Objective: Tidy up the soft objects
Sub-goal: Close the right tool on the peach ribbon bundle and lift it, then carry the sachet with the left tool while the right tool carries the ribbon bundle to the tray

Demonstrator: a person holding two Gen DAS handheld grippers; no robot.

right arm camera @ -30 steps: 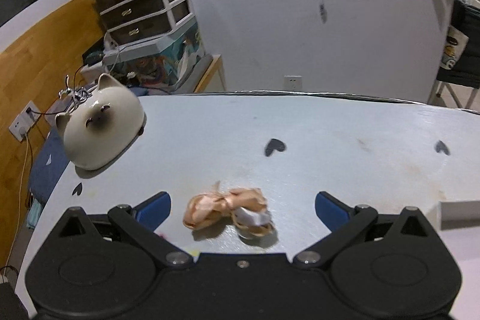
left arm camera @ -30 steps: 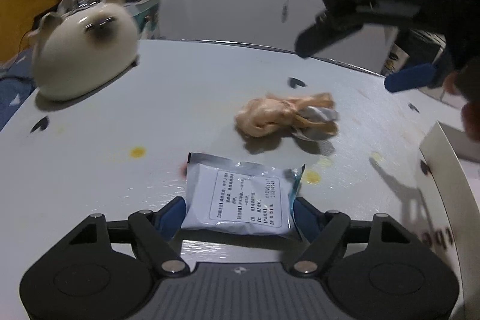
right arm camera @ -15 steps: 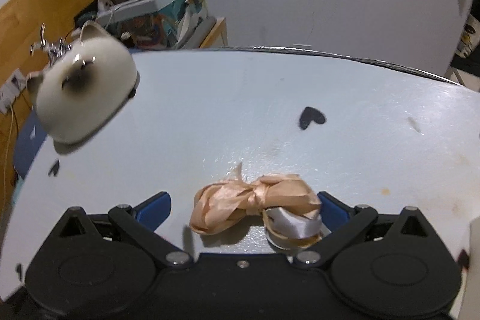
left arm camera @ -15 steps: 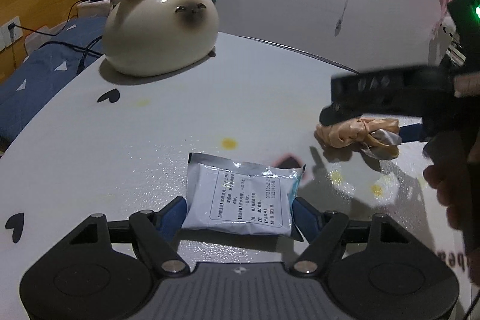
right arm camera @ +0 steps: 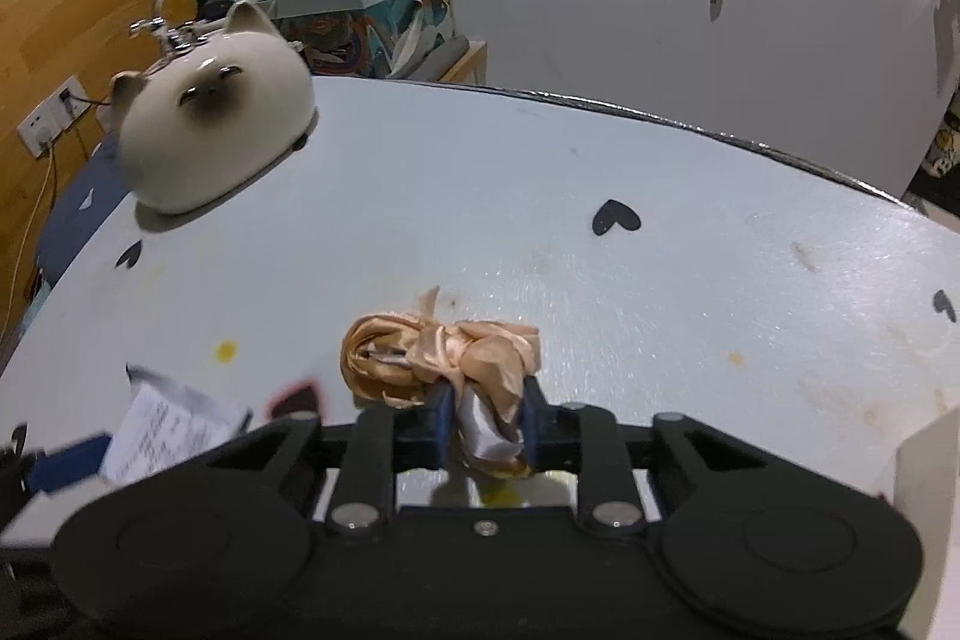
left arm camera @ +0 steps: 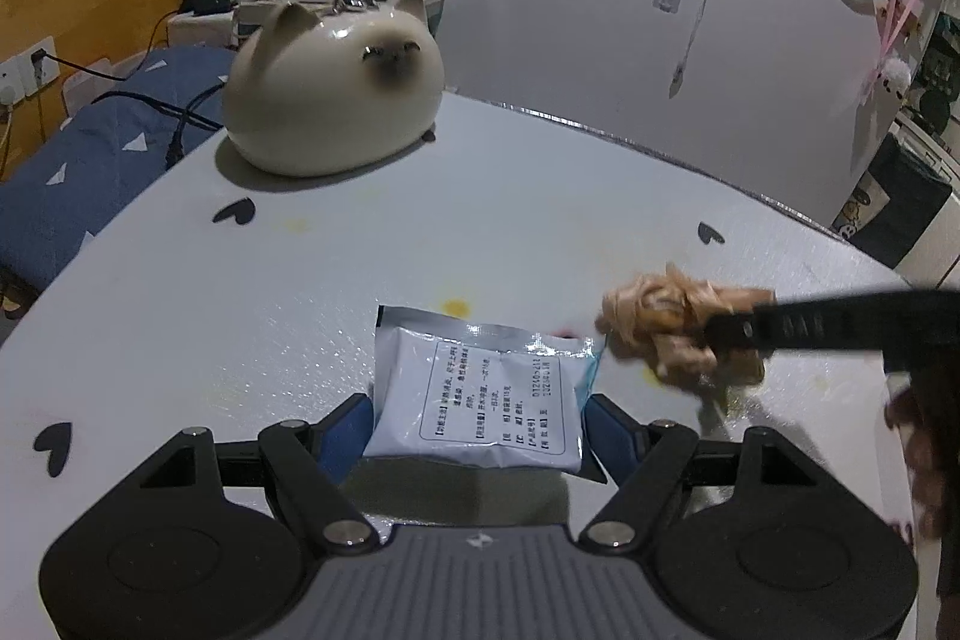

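Between the blue pads of the right gripper (right arm camera: 486,421), a crumpled bundle of peach satin ribbon with a silver-white strip (right arm camera: 444,361) is being pinched at its near end, the jaws drawn in tight on the soft folds; most of the bundle is bulging out ahead and to the left of the fingers, so the grip is judged to be taken low and on the narrow knotted part for a secure lift. The left gripper (left arm camera: 477,427) is being held with its blue-padded fingers spread wide against the two side edges of a flat white and silver foil sachet printed with black text (left arm camera: 480,388), apparently gripped across its full width to keep it from folding. Both soft items are being handled just above or on the pale round table dotted with black hearts (right arm camera: 600,196); whether they are clear of it cannot be told. A glossy cream ceramic cat figure (left arm camera: 333,100) is left standing at the far left edge, well apart.
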